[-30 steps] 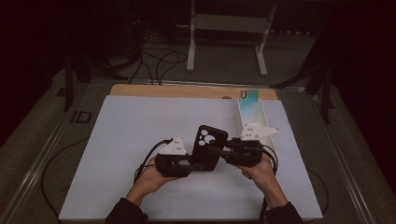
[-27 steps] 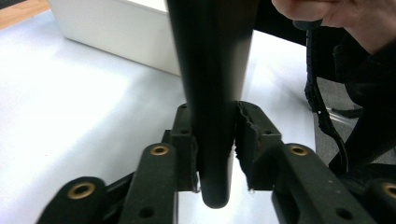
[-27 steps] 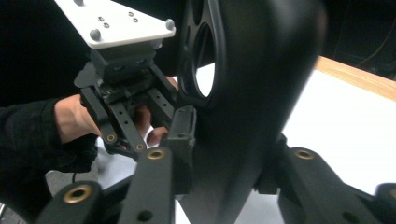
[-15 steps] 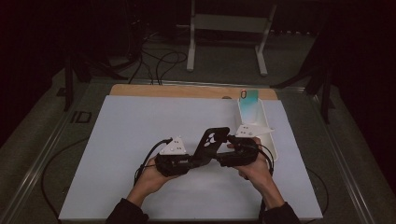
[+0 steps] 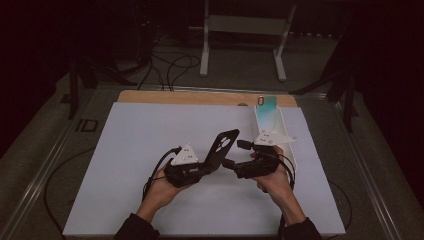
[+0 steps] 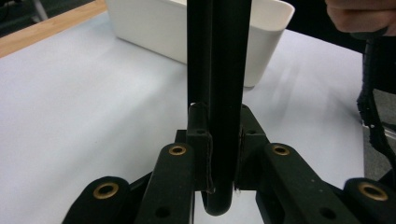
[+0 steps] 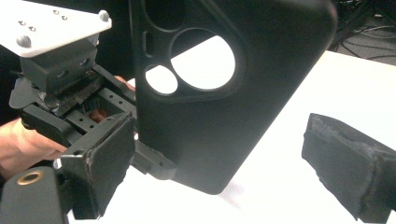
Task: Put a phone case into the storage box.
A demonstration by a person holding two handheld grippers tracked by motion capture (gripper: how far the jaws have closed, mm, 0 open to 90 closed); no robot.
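A black phone case [image 5: 221,149] with round camera cut-outs stands tilted above the white mat, and my left gripper [image 5: 204,169] is shut on its lower end. In the left gripper view the case [image 6: 219,70] runs edge-on between the pressed jaws of that gripper [image 6: 219,140]. My right gripper [image 5: 234,154] faces it from the right, its jaws just opened wide. In the right gripper view the case [image 7: 224,93] sits between the spread pads [image 7: 109,163] without touching them, with the left gripper [image 7: 88,107] behind it.
A long white bin [image 5: 274,131] lies on the mat [image 5: 150,135] just behind the right hand, with a teal phone [image 5: 266,102] at its far end. The bin [image 6: 154,28] is close ahead in the left gripper view. A wooden strip edges the far side.
The right gripper's jaws have opened and let go of the case. The case now leans over to the right, held by the left gripper alone. Both hands stayed where they were.
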